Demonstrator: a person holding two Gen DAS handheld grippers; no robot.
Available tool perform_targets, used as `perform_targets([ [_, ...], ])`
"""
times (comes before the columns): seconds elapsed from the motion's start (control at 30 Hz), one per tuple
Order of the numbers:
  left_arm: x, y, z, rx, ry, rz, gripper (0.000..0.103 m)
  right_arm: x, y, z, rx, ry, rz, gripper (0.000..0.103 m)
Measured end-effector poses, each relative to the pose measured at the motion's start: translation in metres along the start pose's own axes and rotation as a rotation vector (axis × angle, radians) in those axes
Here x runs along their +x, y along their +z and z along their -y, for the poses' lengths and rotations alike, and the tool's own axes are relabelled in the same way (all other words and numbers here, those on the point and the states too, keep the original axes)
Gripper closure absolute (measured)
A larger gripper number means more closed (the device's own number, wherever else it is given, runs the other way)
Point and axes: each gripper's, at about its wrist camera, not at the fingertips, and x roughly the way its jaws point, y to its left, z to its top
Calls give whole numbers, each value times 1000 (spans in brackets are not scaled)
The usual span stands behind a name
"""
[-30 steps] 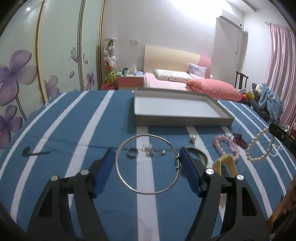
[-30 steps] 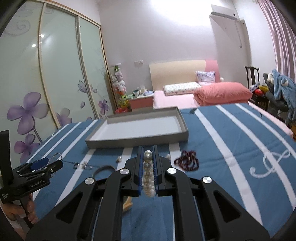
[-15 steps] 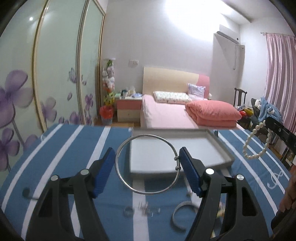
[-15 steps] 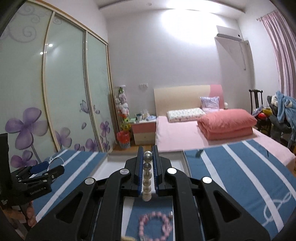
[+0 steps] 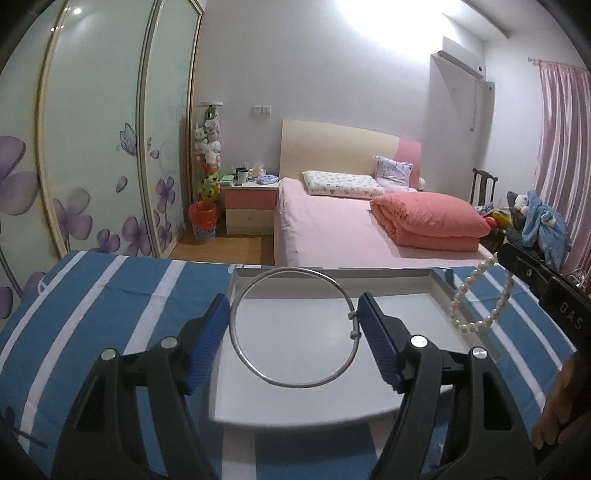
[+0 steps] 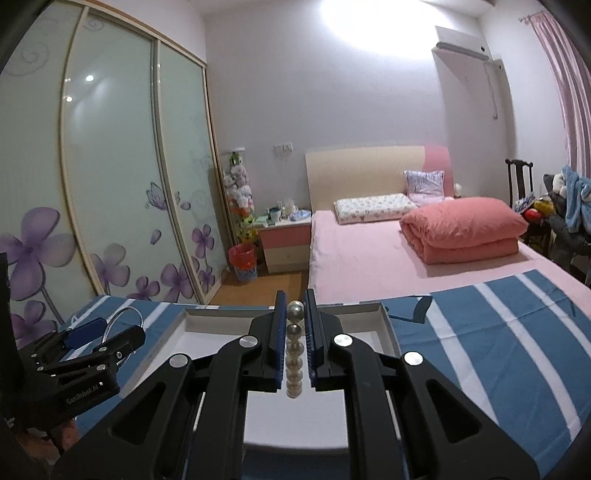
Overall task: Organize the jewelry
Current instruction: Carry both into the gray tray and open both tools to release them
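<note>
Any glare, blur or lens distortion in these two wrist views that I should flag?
Left wrist view: the ceiling light blows out to white, the wardrobe doors bow from fisheye, and the tray has a smeared near rim, while the silver bangle stays sharp. Right wrist view: same blown-out light and a lamp reflection on the wardrobe glass; the pearl bracelet reads crisp.

Thin shiny metal bangle [image 5: 291, 328], glossy pearl bracelet [image 5: 480, 295], matt grey tray [image 5: 332, 398], striped cloth cover [image 5: 110, 291]

Thin silver bangle [image 5: 293, 326] being held flat between blue pads above the grey tray [image 5: 441, 291], white pearl bracelet [image 5: 480, 295] hanging in a loop over the tray's right edge, tray sitting open on striped cloth
</note>
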Motion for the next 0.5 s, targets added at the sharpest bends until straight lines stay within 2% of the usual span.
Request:
perform_targets([
  [0.33,56,-2,-2,-6,-7,-87,33,48,-14,1,25,-2,-138,93],
  [0.5,68,-6,-1,-7,-9,-110,33,56,-17,2,24,-5,-166,93],
])
